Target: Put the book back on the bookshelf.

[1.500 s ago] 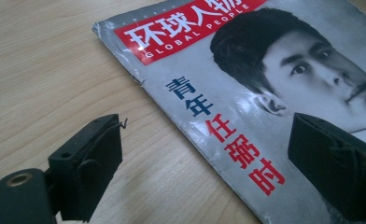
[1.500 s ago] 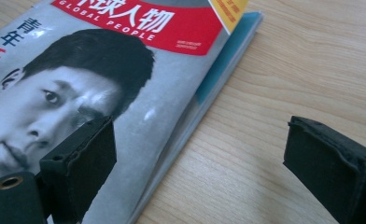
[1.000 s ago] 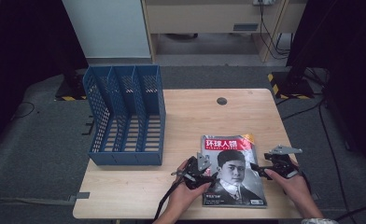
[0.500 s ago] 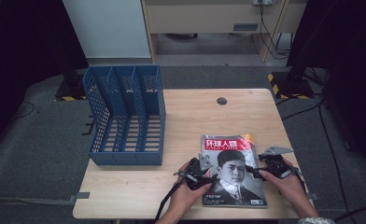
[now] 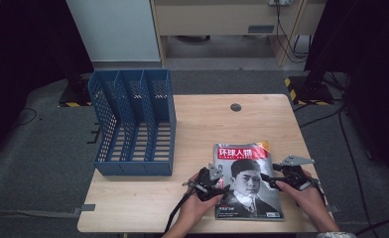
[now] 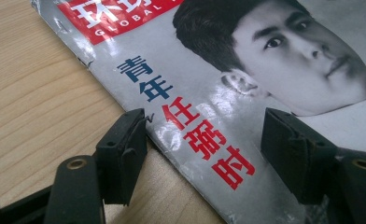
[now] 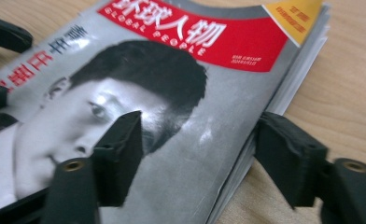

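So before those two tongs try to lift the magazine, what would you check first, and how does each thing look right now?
1. Left tongs open and straddling the magazine's left edge: ok, one jaw over the table, one over the cover.
2. Right tongs open and straddling the right, page-side edge: ok.
3. Either jaw under the magazine yet: cannot tell; it seems to lie flat on the table.
4. Magazine whole and closed: ok, though its left edge is slightly torn and creased.
5. Blue file rack well apart from the magazine: ok.
6. Rack compartments free to take it: ok, all three look empty.
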`<control>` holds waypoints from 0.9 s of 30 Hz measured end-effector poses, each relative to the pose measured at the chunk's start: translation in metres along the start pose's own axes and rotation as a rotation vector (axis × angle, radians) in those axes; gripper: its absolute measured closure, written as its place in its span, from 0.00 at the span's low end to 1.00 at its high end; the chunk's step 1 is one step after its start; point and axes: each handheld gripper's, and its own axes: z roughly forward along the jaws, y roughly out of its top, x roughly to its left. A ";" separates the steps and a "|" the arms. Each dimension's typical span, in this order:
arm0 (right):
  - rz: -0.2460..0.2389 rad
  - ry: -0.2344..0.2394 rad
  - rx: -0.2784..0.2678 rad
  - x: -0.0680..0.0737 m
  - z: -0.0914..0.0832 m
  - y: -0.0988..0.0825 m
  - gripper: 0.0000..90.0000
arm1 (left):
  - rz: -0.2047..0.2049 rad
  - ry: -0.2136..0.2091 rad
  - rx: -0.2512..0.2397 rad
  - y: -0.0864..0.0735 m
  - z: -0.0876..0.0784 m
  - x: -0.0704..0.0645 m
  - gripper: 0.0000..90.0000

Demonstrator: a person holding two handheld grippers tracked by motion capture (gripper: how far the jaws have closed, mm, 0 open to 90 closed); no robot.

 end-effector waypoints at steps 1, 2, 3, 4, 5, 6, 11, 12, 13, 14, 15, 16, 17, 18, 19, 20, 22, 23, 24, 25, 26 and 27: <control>-0.002 0.001 -0.012 0.001 -0.002 0.001 0.42 | 0.000 -0.001 0.000 0.000 0.000 0.000 0.34; 0.000 0.004 -0.025 0.002 -0.004 0.001 0.44 | 0.000 -0.001 -0.001 0.000 0.000 0.000 0.34; 0.005 0.013 -0.036 0.003 -0.007 0.002 0.45 | 0.001 -0.001 -0.001 0.000 0.000 0.000 0.34; 0.007 0.020 -0.049 0.005 -0.008 0.003 0.47 | 0.001 -0.001 0.000 0.000 0.000 0.000 0.34; 0.008 0.029 -0.055 0.005 -0.009 0.003 0.47 | 0.002 -0.002 0.000 0.000 0.000 0.000 0.34; 0.016 0.040 -0.065 0.007 -0.010 0.004 0.47 | 0.004 -0.003 0.002 0.000 0.000 0.000 0.34; 0.056 0.093 -0.036 0.008 -0.009 0.000 0.48 | 0.005 -0.006 -0.006 -0.001 0.000 0.001 0.34; 0.055 0.100 -0.018 0.007 -0.008 -0.001 0.48 | 0.005 -0.008 -0.008 -0.001 0.000 0.001 0.34; 0.060 0.105 0.002 0.007 -0.007 -0.002 0.49 | 0.006 -0.009 -0.007 -0.001 0.000 0.001 0.34; 0.061 0.107 0.019 0.007 -0.006 -0.003 0.50 | 0.005 -0.009 -0.006 -0.001 0.000 0.001 0.34; 0.060 0.113 0.034 0.008 -0.006 -0.004 0.53 | 0.005 -0.008 -0.006 -0.001 0.000 0.001 0.34; 0.058 0.132 0.049 0.008 -0.004 -0.005 0.56 | 0.006 -0.009 -0.006 -0.001 0.000 0.001 0.34; 0.055 0.144 0.059 0.009 -0.003 -0.006 0.56 | 0.009 -0.010 -0.005 0.000 0.001 0.001 0.34; 0.044 0.151 0.069 0.011 -0.002 -0.006 0.56 | 0.010 -0.011 -0.003 0.000 0.001 0.002 0.33; 0.032 0.149 0.066 0.013 -0.001 -0.004 0.56 | 0.011 -0.013 -0.002 0.000 0.001 0.002 0.33; 0.019 0.153 0.049 0.014 0.000 -0.002 0.54 | 0.013 -0.015 -0.003 0.001 0.001 0.002 0.33; 0.027 0.160 0.040 0.017 0.001 0.003 0.52 | 0.015 -0.019 -0.006 0.000 0.002 0.003 0.33; 0.017 0.154 0.043 0.019 0.003 0.003 0.49 | 0.016 -0.019 -0.007 0.000 0.002 0.003 0.33; 0.004 0.149 0.054 0.021 0.006 0.004 0.47 | 0.016 -0.020 -0.007 0.000 0.002 0.003 0.33; -0.003 0.135 0.069 0.023 0.008 0.004 0.46 | 0.016 -0.020 -0.007 0.000 0.002 0.003 0.33; -0.005 0.121 0.082 0.024 0.011 0.004 0.44 | 0.016 -0.020 -0.007 0.000 0.002 0.003 0.33; -0.002 0.120 0.088 0.025 0.012 0.005 0.43 | 0.016 -0.020 -0.007 0.000 0.002 0.003 0.33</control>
